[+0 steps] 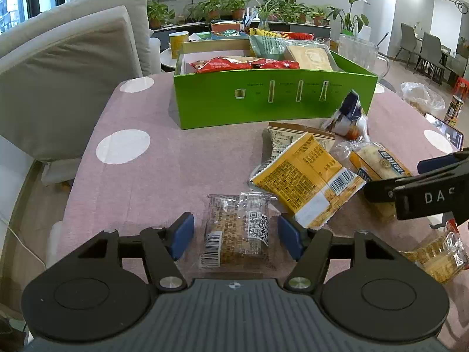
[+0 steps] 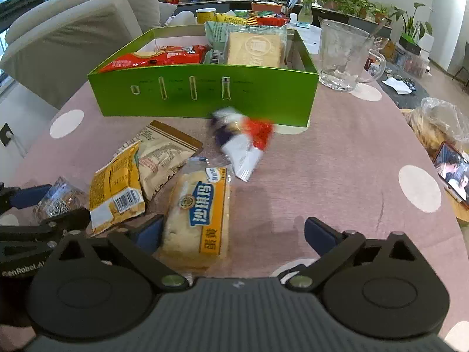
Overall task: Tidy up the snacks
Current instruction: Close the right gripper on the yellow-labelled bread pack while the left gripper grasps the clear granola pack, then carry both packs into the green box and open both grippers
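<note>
My left gripper (image 1: pixel 236 236) is open around a clear-wrapped brown cake bar (image 1: pixel 234 231) lying flat on the pink tablecloth, with a gap at each blue pad. My right gripper (image 2: pixel 234 234) is open too. A yellow-labelled bread packet (image 2: pixel 196 214) lies by its left finger (image 2: pixel 149 234), far from the right one. A yellow snack bag (image 1: pixel 304 176) rests on a beige packet (image 1: pixel 293 135). A small white, blue and red packet (image 2: pixel 240 138) looks blurred in front of the green box (image 2: pixel 205 94), which holds red, teal and cream packets.
A glass mug (image 2: pixel 343 55) stands right of the box. A phone (image 2: pixel 451 173) and a clear bag of food (image 2: pixel 439 123) lie at the table's right edge. Another clear-wrapped snack (image 1: pixel 436 255) lies under the right gripper's arm. Grey sofa cushions (image 1: pixel 58 73) are on the left.
</note>
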`<act>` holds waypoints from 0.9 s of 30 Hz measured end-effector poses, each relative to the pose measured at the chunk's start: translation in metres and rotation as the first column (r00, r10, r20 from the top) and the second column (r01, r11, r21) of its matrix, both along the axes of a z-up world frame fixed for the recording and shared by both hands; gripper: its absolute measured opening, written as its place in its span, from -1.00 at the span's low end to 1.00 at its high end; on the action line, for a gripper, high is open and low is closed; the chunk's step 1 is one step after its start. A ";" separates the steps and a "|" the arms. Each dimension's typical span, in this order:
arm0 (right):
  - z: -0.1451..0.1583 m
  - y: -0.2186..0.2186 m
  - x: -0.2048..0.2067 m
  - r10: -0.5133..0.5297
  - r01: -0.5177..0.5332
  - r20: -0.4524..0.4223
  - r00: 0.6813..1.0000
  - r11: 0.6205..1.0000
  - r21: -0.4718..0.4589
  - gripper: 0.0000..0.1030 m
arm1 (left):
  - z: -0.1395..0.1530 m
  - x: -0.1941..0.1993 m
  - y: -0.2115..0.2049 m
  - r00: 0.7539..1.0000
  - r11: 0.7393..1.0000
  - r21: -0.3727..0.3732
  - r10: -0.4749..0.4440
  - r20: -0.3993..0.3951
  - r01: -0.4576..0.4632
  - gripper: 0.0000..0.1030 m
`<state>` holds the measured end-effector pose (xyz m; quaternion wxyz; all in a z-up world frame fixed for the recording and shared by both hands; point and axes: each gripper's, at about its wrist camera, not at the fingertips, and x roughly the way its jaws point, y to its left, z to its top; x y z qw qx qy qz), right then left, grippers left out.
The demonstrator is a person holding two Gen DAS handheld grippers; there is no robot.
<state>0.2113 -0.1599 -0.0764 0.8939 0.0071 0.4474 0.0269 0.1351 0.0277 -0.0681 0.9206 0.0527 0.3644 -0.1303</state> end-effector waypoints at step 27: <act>0.022 -0.013 -0.016 0.019 -0.028 0.093 0.995 0.995 0.094 0.15 | 0.015 -0.017 -0.003 0.999 1.000 0.004 0.010 0.046 -0.010 -0.31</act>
